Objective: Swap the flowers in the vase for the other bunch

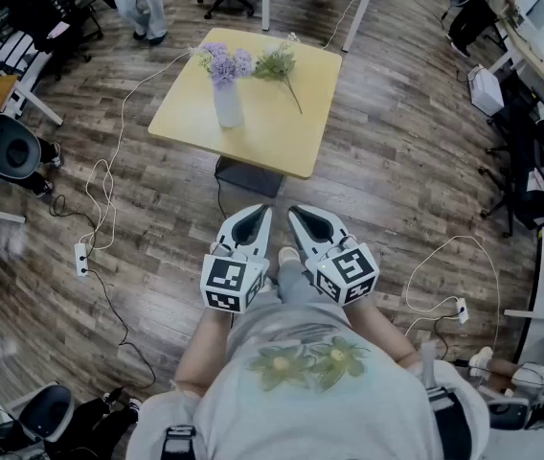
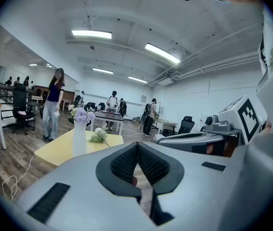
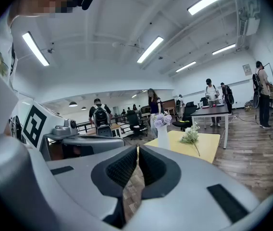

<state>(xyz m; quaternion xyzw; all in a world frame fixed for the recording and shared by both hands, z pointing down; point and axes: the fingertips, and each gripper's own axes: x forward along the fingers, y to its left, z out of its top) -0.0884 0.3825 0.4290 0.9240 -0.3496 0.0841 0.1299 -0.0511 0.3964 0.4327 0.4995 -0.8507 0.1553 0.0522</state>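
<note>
A white vase [image 1: 227, 104] with purple flowers [image 1: 225, 63] stands on a yellow table [image 1: 253, 132]. Beside it on the tabletop lies a second bunch [image 1: 277, 66], green with small white blooms. My left gripper [image 1: 262, 209] and right gripper [image 1: 294, 211] are held side by side close to my body, well short of the table, both shut with nothing between the jaws. The left gripper view shows the vase [image 2: 79, 137] and the lying bunch [image 2: 99, 136] far ahead over its shut jaws. In the right gripper view the vase [image 3: 162, 135] and the bunch [image 3: 191, 135] stand beyond its shut tips.
Wooden floor lies between me and the table. Cables [image 1: 109, 190] and a power strip [image 1: 81, 259] run along the floor at left, another strip [image 1: 461, 308] at right. Office chairs [image 1: 9, 147] and desks ring the room. A person [image 1: 141, 3] stands beyond the table.
</note>
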